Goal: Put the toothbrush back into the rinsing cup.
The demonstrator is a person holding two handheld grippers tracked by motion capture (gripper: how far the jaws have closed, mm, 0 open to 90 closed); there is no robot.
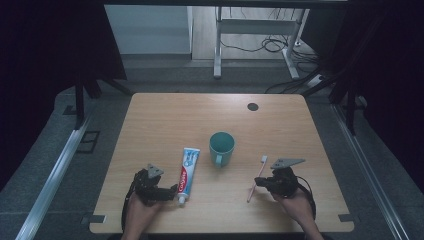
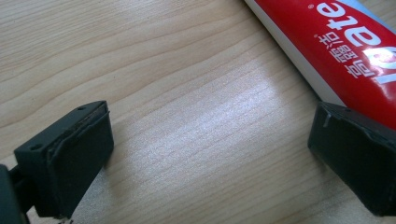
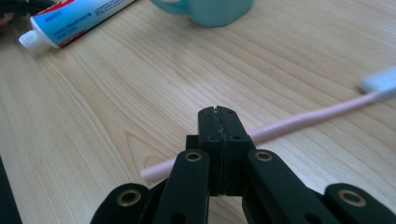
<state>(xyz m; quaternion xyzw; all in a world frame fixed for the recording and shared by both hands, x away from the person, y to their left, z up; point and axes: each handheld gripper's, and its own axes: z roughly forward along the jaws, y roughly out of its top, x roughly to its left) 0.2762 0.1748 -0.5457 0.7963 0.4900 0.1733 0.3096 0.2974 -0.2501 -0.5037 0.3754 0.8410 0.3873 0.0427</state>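
The wooden table [image 1: 165, 120] carries everything here, a pale laminate top whose smooth finish will let light things slide. On it, near the middle, stands a teal mug [image 1: 221, 148], upright with its handle toward the person; it is the heaviest, most rigid item and looks like it could chip if knocked. Just left of the mug lies a toothpaste tube [image 1: 187, 175], flat, with its white cap at the near end. It is soft-bodied and will dent under pressure, so I judge the firm shoulder by the cap the safest place to pinch it. The left gripper [image 1: 172, 191] rests low beside that tube, and in the left gripper view its jaws stand wide apart over bare wood, the red side of the tube running just past the far jaw without being clasped. The right gripper [image 1: 260, 183] sits at the table's right, its jaws pressed together around the pink toothbrush [image 1: 256, 181], gripping the handle toward its lower end. In the right gripper view the thin handle passes through the closed pads, the tail poking out one side and the white head [image 3: 379, 83] reaching away on the other. The brush is light, slender and somewhat flexible, likely to pivot in the pads, so a hold nearer mid-handle would steady it better.
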